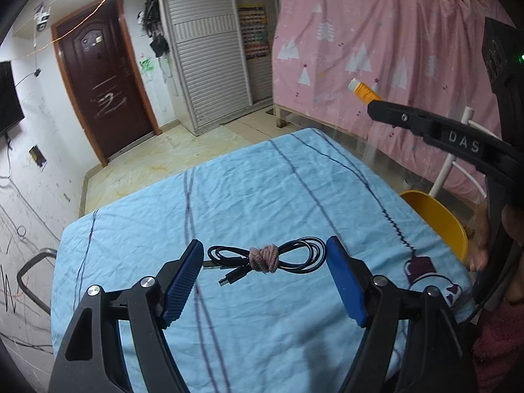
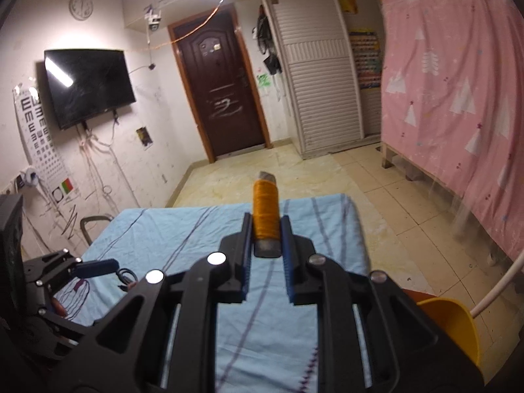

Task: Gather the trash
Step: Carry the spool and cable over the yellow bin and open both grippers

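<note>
My right gripper is shut on a spool of orange thread and holds it in the air above the table's right part. The spool also shows in the left wrist view, high at the right, sticking out of the right gripper's fingers. My left gripper is open low over the blue cloth, its blue pads on either side of a coiled black USB cable tied with a pink band. The left gripper also shows in the right wrist view.
The table wears a light blue striped cloth. A yellow bin or bowl stands past the table's right edge, also in the right wrist view. A pink curtain hangs at the right. A chair frame stands at the left.
</note>
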